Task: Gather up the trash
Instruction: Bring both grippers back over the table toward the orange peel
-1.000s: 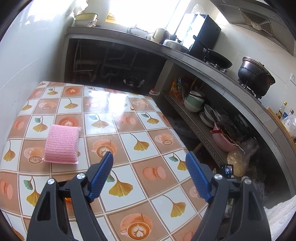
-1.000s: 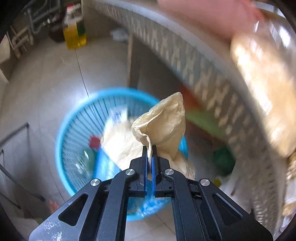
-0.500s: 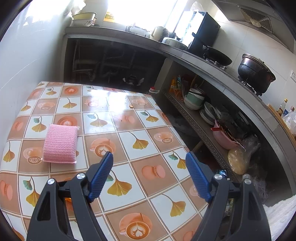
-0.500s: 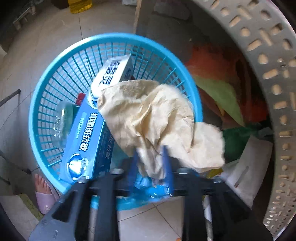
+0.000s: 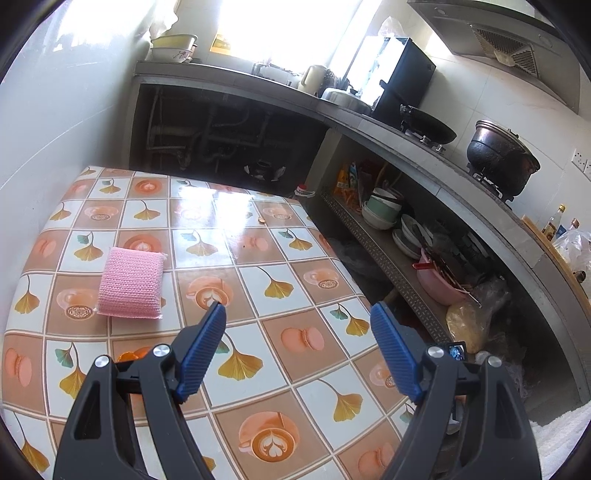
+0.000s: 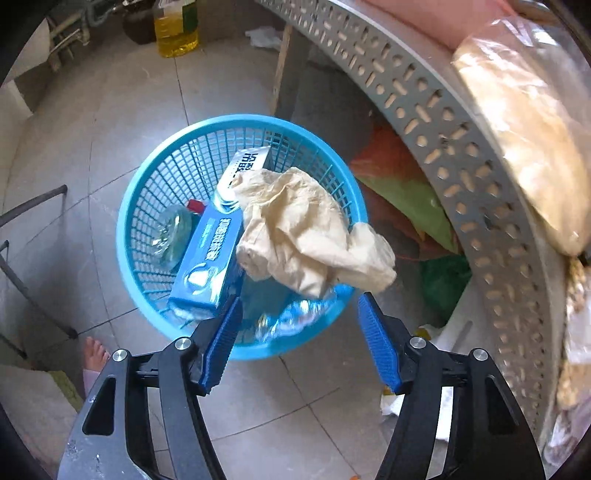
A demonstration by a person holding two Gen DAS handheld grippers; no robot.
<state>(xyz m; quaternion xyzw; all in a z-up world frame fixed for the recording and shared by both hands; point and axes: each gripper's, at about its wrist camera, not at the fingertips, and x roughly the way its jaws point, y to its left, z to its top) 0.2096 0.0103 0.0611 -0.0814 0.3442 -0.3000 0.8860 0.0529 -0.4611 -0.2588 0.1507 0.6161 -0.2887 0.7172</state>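
In the right wrist view a blue plastic basket [image 6: 155, 206] stands on the tiled floor. A crumpled beige bag [image 6: 303, 232] lies on top of its contents, draped over the right rim. Under it sit a blue carton [image 6: 210, 258] and a clear bottle with a red cap [image 6: 171, 229]. My right gripper [image 6: 299, 299] hangs above the basket's near rim, its jaws opening with nothing between them. In the left wrist view my left gripper [image 5: 297, 306] is open and empty over a patterned table [image 5: 295, 258]. A pink sponge [image 5: 131, 282] lies to its left. A small brown scrap [image 5: 262, 220] lies farther back on the table.
A perforated grey shelf [image 6: 424, 96] curves past the basket on the right, holding a bag of yellowish food [image 6: 524, 133]. A person's bare toes [image 6: 94, 354] show at the lower left. An oil bottle [image 6: 175, 29] stands on the floor. A counter with pots [image 5: 498, 155] runs right of the table.
My right gripper let go of the beige bag, which dropped into the blue basket; the gripper has pulled up and back from it. The left gripper shifted slightly over the table.
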